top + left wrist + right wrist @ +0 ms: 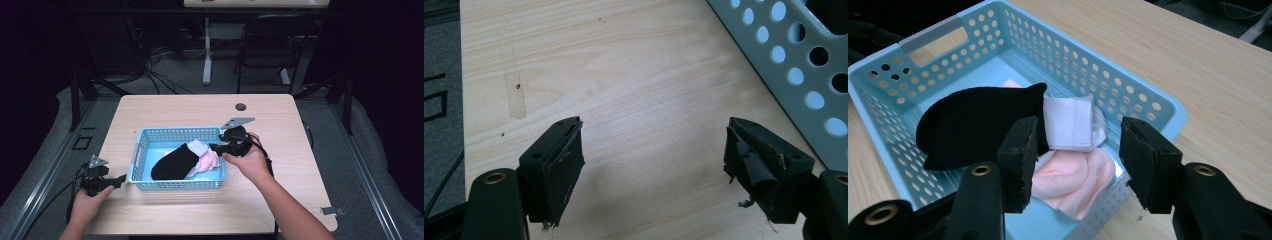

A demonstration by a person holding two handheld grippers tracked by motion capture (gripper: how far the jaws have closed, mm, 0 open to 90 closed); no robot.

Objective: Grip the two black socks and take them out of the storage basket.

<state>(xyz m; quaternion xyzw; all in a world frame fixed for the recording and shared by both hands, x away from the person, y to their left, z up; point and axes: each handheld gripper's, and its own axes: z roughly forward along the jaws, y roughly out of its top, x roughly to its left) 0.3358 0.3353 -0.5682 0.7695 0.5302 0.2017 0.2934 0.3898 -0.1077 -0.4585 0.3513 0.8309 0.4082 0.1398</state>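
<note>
My right gripper [1078,155] hangs with jaws apart and empty over the basket [175,135] rim at its 3 o'clock end. The socks lie just ahead: pink sock [1075,177] nearest, white sock [1068,122] beyond, black sock [973,122] running toward 9 o'clock. My left gripper [654,165], jaws wide and empty, rests on the bench [624,75] outside the basket's 9 o'clock end, so I judge the right is nearer.

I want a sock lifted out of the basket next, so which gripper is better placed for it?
The right gripper. It sits open at the basket's right end, with the black sock, white sock and pink sock just ahead. The left gripper, also open, is outside the basket over bare table.
</note>
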